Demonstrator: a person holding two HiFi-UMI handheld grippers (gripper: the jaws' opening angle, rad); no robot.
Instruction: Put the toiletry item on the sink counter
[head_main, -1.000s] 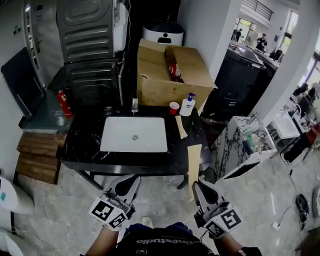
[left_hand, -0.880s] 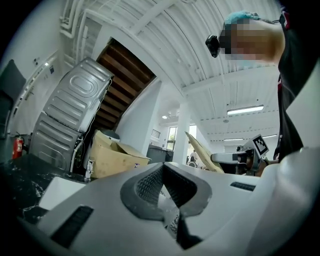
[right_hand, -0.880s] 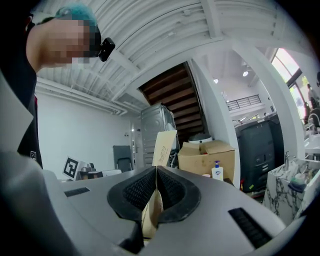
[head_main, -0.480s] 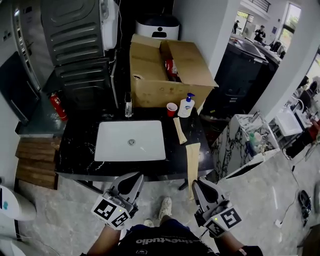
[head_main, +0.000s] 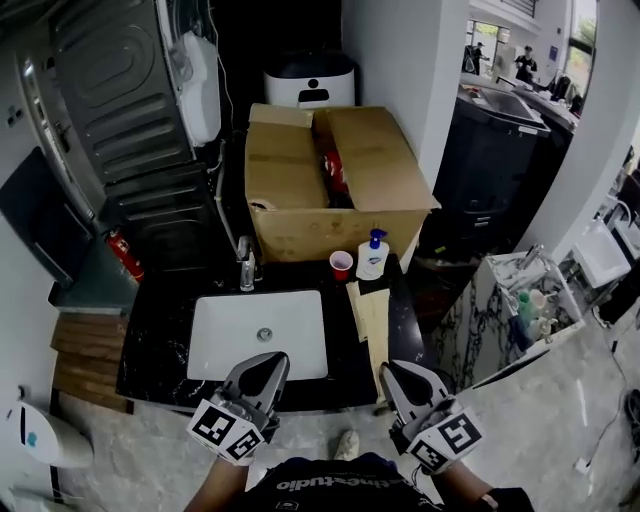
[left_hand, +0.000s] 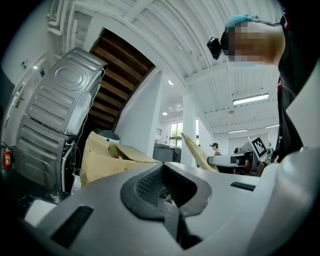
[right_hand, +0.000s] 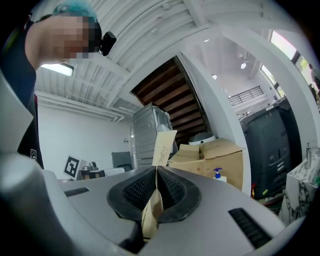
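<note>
The right gripper (right_hand: 156, 192) pinches the flat tan packet (head_main: 378, 345) by its near end, ready for laying on the desk (head_main: 160, 330); the left gripper (left_hand: 167, 197) is pressed together, empty

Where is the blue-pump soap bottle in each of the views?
Head view: soap bottle on the counter, back right, before the cardboard box.
Left gripper view: not visible; cardboard box at left.
Right gripper view: soap bottle right of centre, before the cardboard box.

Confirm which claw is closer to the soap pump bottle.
Right. In the head view the right claw, shut on a flat tan packet, sits almost straight below the soap pump bottle. The left claw is farther off, down-left, by the white basin's front edge.
</note>
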